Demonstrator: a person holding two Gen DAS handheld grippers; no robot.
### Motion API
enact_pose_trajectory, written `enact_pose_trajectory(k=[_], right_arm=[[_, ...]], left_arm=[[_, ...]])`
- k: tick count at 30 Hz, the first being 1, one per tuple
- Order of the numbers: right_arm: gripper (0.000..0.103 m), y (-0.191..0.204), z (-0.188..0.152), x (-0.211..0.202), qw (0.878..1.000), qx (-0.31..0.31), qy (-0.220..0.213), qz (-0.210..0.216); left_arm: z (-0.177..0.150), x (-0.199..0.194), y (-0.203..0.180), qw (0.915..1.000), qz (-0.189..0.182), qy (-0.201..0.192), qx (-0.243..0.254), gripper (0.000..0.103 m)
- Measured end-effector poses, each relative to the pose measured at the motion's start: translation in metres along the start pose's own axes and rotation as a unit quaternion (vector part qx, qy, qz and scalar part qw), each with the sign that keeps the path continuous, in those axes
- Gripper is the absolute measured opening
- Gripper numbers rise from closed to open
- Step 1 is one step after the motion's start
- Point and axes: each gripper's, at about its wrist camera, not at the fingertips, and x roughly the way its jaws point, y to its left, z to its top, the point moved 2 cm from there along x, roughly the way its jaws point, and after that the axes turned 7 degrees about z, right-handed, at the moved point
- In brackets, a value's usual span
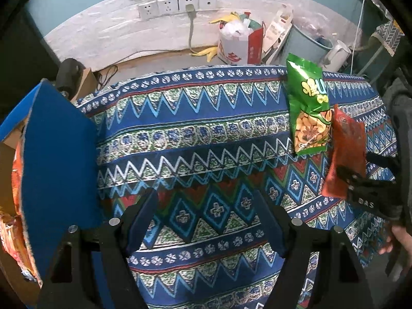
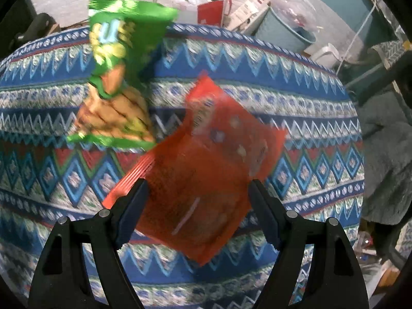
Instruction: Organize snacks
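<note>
L gripper [image 1: 206, 221] hung open, w/ nothing between its fingers, over the patterned cloth [image 1: 195, 134]; a blue box [image 1: 59, 154] w/ orange packets stood at the table's left edge. Green chip bag [image 1: 307, 103] lay near the far-right corner. R gripper [image 2: 198, 206], fingers spread, straddled the red snack pouch [image 2: 206, 164] beside it.

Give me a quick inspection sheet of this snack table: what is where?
Surface: patterned tablecloth covers the table.
Job's things: green snack bag and red snack packet lie side by side; blue box at left holds orange packets.
Clutter: nothing seen on the cloth.
Grippers: left gripper open, empty; right gripper open over the red packet.
Cables: grey cord plugged into the wall.
Surroundings: full paper bag, bin, white kettle.
</note>
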Motion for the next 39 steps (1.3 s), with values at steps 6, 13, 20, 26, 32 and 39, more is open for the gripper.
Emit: enact_pose_trajectory(k=[6, 13, 20, 26, 32, 39], right_arm=[[0.078, -0.040, -0.026, -0.002, 0.999, 0.041, 0.011, 0.025], [0.078, -0.083, -0.027, -0.012, 0.988, 0.104, -0.012, 0.116], [0.079, -0.091, -0.008, 0.002, 0.980, 0.127, -0.023, 0.152], [0.081, -0.071, 0.006, 0.019, 0.991, 0.080, -0.014, 0.106], [0.082, -0.066, 0.011, 0.035, 0.995, 0.066, -0.006, 0.075], [0.062, -0.061, 0.007, 0.034, 0.996, 0.043, -0.011, 0.075]], left_arm=[[0.006, 0.003, -0.016, 0.9999, -0.016, 0.006, 0.003, 0.078], [0.010, 0.003, -0.030, 0.9989, -0.044, 0.012, 0.002, 0.078], [0.014, 0.011, -0.037, 0.9985, -0.052, 0.019, 0.001, 0.078], [0.016, 0.018, -0.041, 0.9976, -0.062, 0.030, -0.008, 0.078], [0.020, 0.023, -0.051, 0.9966, -0.074, 0.033, -0.014, 0.078], [0.026, 0.021, -0.067, 0.9944, -0.097, 0.036, -0.022, 0.078]])
